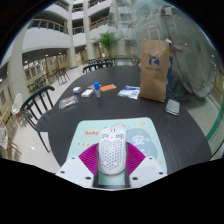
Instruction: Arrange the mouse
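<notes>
A white perforated mouse [112, 150] stands between my gripper's [112, 158] two magenta pads [88, 157], which press on its sides. It is held over a pale mouse mat [140, 130] with pink and blue print, which lies on the near part of a round dark table [170, 130]. I cannot tell whether the mouse touches the mat or hangs just above it.
A brown paper bag [154, 68] stands at the table's far right. Papers and small items [100, 91] lie at the far side. A small grey object [173, 106] lies to the right. Black chairs [38, 105] stand at the left and behind the table.
</notes>
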`<state>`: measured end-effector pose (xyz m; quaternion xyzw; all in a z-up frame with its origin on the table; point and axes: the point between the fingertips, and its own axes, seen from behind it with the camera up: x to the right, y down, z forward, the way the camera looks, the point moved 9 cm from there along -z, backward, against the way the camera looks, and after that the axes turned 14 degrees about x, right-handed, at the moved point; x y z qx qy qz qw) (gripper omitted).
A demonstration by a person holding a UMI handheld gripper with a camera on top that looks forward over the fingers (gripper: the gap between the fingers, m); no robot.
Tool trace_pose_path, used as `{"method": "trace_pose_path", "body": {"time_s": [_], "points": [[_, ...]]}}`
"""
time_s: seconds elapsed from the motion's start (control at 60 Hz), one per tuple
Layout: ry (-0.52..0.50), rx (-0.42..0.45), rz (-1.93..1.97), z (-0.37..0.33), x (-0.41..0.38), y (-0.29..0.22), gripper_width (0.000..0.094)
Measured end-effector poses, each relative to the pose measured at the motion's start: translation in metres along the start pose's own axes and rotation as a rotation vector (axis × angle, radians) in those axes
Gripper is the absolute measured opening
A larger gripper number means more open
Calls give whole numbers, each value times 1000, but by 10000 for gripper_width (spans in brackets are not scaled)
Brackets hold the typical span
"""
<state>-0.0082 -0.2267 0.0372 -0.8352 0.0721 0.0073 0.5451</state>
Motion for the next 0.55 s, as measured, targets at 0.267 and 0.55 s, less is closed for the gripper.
{"method": "trace_pose_path", "body": {"time_s": [0.267, 0.55], "points": [[-48, -63, -64, 56, 2, -7, 602], [-99, -25, -79, 25, 0, -12, 854]]}}
